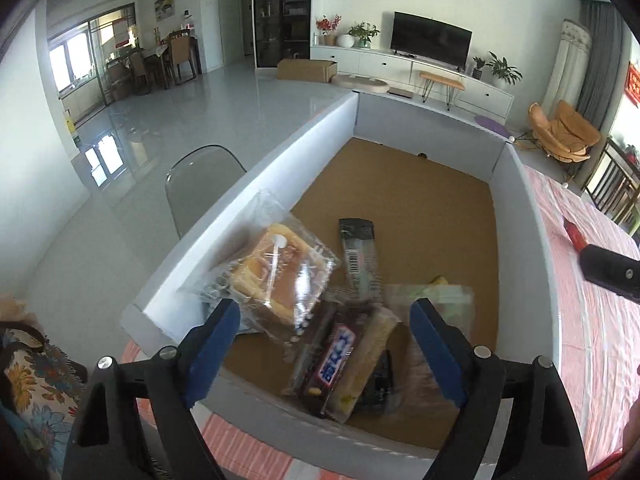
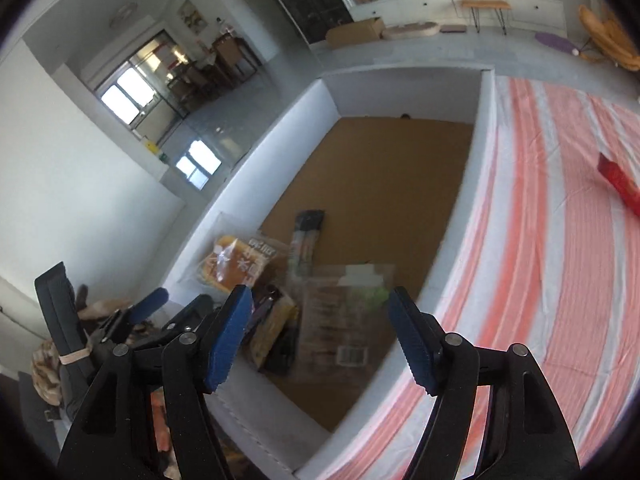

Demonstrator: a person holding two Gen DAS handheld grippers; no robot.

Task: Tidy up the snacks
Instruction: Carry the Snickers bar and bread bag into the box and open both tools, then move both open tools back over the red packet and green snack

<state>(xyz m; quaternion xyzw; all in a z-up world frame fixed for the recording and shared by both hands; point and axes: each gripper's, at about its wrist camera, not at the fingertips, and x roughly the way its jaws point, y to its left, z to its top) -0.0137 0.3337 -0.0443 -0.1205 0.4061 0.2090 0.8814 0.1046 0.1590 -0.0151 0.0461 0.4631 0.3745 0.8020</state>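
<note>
A white-walled box [image 1: 280,148] with a brown floor holds several snacks at its near end: a clear bag of cake [image 1: 276,276], a dark stick pack [image 1: 358,256], a brown bar [image 1: 332,360] and a pale green packet [image 1: 444,296]. My left gripper [image 1: 324,344] is open and empty above them. My right gripper [image 2: 320,332] is open and empty over the box's [image 2: 480,184] near end; the cake bag [image 2: 236,264] and clear packet [image 2: 344,316] lie below. A red snack pack [image 2: 618,184] lies on the striped cloth to the right.
The pink-and-white striped tablecloth [image 2: 540,240] covers the table right of the box. A grey chair [image 1: 200,188] stands left of the box. The red pack [image 1: 574,236] and the right gripper's body [image 1: 612,268] show at the left wrist view's right edge.
</note>
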